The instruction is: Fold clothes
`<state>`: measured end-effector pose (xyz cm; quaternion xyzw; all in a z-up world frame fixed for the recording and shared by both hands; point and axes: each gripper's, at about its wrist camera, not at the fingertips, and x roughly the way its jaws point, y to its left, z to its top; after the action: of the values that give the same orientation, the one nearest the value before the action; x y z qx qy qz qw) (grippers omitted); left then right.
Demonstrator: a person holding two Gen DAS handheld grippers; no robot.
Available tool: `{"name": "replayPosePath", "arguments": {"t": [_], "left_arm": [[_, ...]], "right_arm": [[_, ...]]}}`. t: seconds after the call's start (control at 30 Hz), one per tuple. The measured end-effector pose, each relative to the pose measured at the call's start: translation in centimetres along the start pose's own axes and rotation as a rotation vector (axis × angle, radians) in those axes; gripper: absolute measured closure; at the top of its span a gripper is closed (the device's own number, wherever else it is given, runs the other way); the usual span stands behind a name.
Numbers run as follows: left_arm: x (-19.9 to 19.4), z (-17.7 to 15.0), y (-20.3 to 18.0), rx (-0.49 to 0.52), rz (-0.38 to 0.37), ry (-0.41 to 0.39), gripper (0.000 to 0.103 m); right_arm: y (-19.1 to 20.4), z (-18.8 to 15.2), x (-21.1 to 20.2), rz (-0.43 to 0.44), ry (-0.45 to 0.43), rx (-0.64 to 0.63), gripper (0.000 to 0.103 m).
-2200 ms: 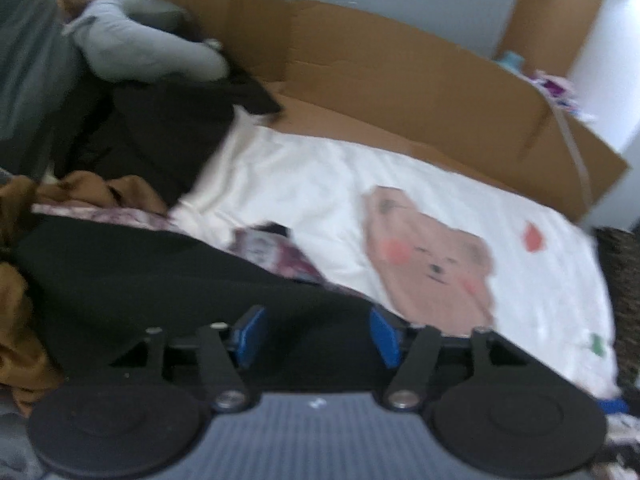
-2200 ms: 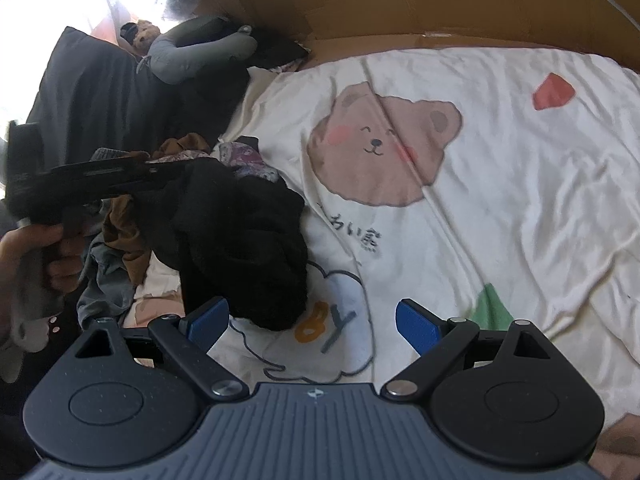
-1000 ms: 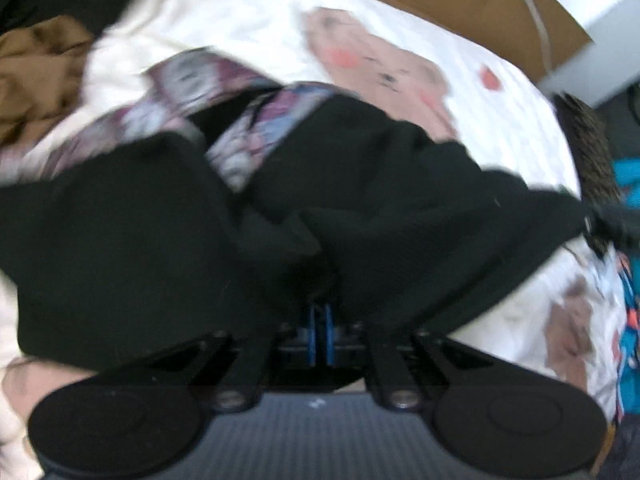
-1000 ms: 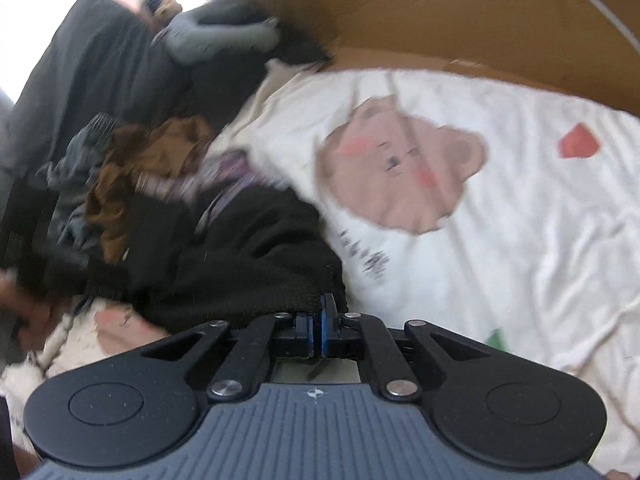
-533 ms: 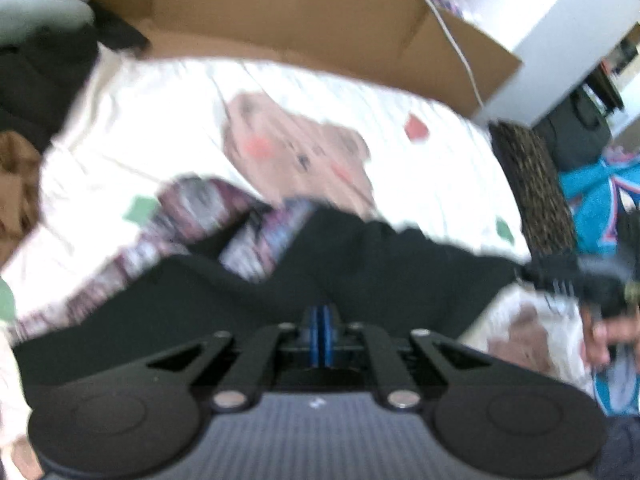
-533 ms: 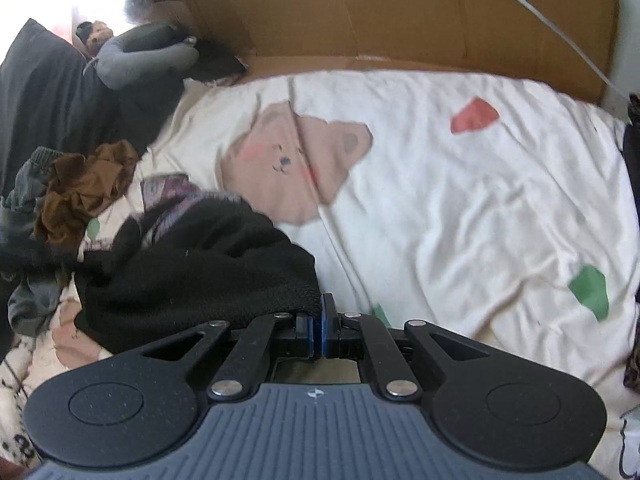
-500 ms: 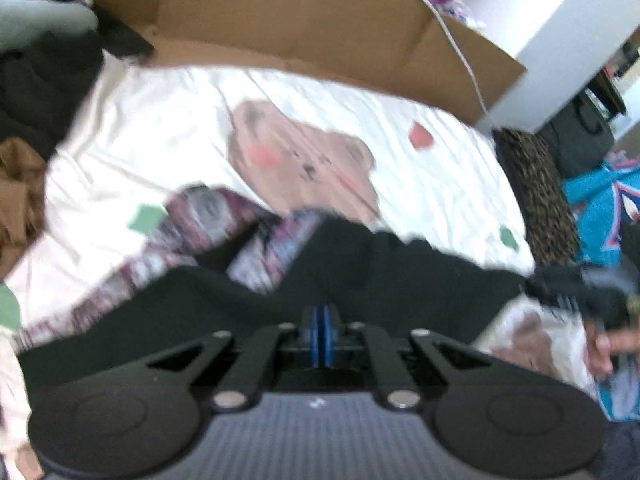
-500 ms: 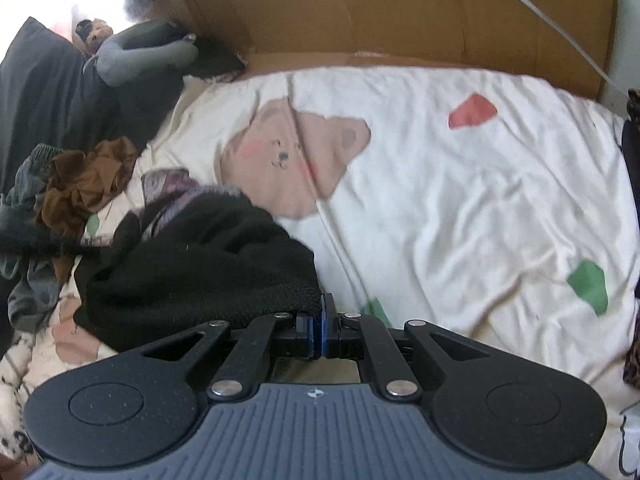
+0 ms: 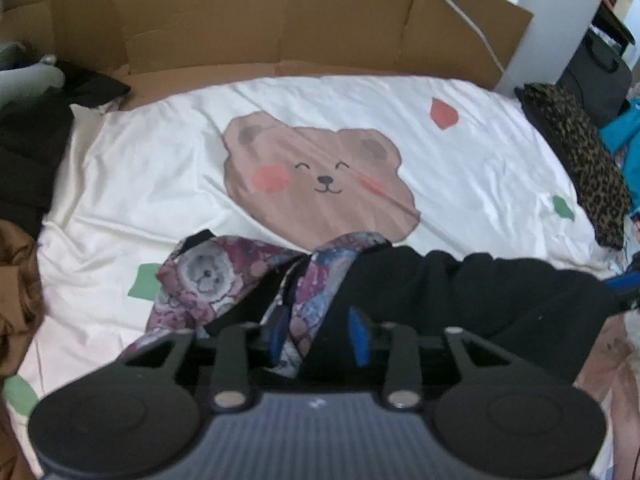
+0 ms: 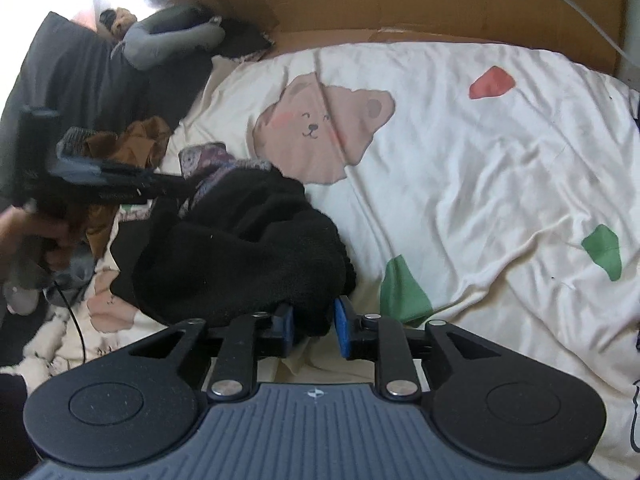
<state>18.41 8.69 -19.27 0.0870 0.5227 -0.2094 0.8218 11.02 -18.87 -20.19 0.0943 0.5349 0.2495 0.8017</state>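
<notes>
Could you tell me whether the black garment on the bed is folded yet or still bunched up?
Still bunched: the black garment lies in a rumpled heap on the bear sheet, its patterned lining twisted outward, with no flat, squared edges.

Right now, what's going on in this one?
A person is laying out a black garment with a floral lining on a bear-print sheet. The left gripper and right gripper each have their blue pads parted around its edge, so it seems just released. It lies bunched, not yet folded.
</notes>
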Motion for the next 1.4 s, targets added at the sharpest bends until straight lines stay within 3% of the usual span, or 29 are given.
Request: {"name": "replayPosePath", "arguments": {"t": [0.13,0.27,0.4,0.47,0.77,1.03,1.17,1.4], "left_arm": [[1.2,-0.4,-0.3,0.005,-0.01,0.013,0.053],[2.1,-0.8,-0.2,-0.007,-0.033,0.022,0.055],[2.0,-0.9,-0.1,-0.024,-0.051,0.031,0.076],[1.8,-0.9,-0.1,-0.028,-0.058,0.035,0.097],[-0.7,-1.1,-1.0,-0.065,-0.128,0.033,0.1],[-2.9,-1.5,-3.7,-0.043,-0.269,0.023,0.1],[-3.1,-2.3,-5.1,-0.021,-0.342,0.045,0.1],[-3.6,-3.8,-7.6,0.017,-0.468,0.082,0.1]], "right_arm": [[-0.9,0.1,-0.9,0.008,-0.016,0.045,0.078],[-1.5,0.2,-1.5,0.011,-0.04,0.072,0.077],[-1.9,0.7,-2.9,0.022,-0.115,0.083,0.077],[-2.0,1.1,-3.8,0.027,-0.157,0.084,0.077],[-1.3,2.5,-3.2,0.09,-0.146,0.126,0.077],[0.2,2.9,-1.3,0.15,-0.104,0.162,0.077],[0.7,2.8,-0.2,0.197,-0.08,0.209,0.062],[1.0,2.6,1.8,0.234,-0.043,0.278,0.062]]}}
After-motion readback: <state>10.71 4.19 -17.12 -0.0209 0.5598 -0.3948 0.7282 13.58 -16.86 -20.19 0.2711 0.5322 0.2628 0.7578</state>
